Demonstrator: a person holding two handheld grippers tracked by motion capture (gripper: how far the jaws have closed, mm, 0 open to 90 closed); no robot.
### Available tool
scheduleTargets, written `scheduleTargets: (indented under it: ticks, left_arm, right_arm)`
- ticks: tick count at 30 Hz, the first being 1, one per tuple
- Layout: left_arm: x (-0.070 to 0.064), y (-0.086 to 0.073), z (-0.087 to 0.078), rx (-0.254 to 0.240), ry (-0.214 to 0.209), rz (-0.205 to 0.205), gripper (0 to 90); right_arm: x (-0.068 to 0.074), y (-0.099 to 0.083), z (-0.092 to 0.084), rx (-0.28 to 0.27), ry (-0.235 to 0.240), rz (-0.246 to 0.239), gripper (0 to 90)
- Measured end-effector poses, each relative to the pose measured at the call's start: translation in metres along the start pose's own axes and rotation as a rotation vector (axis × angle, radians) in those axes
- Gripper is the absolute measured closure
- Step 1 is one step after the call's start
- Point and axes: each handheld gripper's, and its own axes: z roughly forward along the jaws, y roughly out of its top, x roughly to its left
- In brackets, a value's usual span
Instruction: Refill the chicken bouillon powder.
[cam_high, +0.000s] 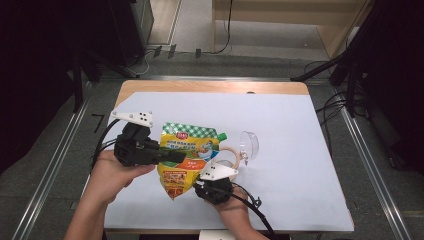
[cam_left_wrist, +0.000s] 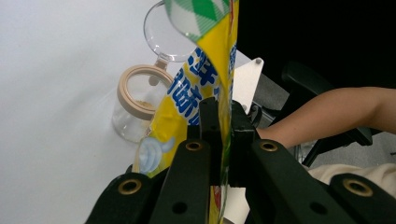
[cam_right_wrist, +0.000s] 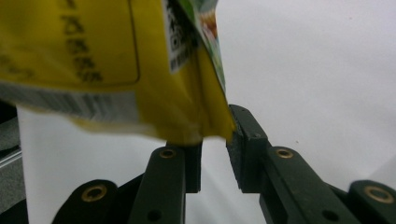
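Observation:
A yellow spouted sauce pouch (cam_high: 187, 150) with a green checked top and green cap is held up off the white table sheet. My left gripper (cam_high: 182, 157) comes in from the left and is shut on the pouch's side edge; in the left gripper view its jaws (cam_left_wrist: 222, 135) clamp the thin pouch (cam_left_wrist: 205, 79). My right gripper (cam_high: 200, 184) sits below the pouch's lower end. In the right gripper view its jaws (cam_right_wrist: 215, 140) stand a little apart, with the pouch's bottom corner (cam_right_wrist: 93, 60) at the tips and a gap showing between the pads.
A clear glass jar with a tan rim (cam_high: 227, 155) stands just right of the pouch, its clear lid (cam_high: 248, 145) lying beside it; the jar (cam_left_wrist: 140, 93) and the lid (cam_left_wrist: 163, 37) also appear in the left gripper view. The white sheet (cam_high: 300, 150) covers the tabletop.

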Motion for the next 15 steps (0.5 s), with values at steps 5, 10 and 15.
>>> scheduleTargets:
  ticks: [5, 10, 15]
  left_arm:
    - [0.006, -0.001, 0.002, -0.009, 0.024, -0.027, 89.3]
    - [0.005, 0.000, 0.008, -0.016, 0.076, -0.039, 89.0]
    - [0.008, 0.000, 0.015, -0.027, 0.087, -0.066, 88.8]
  right_arm:
    - [0.008, 0.004, -0.004, -0.004, 0.018, -0.054, 74.1]
    - [0.017, 0.005, -0.004, 0.025, 0.022, -0.109, 73.7]
    - [0.026, 0.005, -0.004, 0.047, 0.042, -0.134, 74.9]
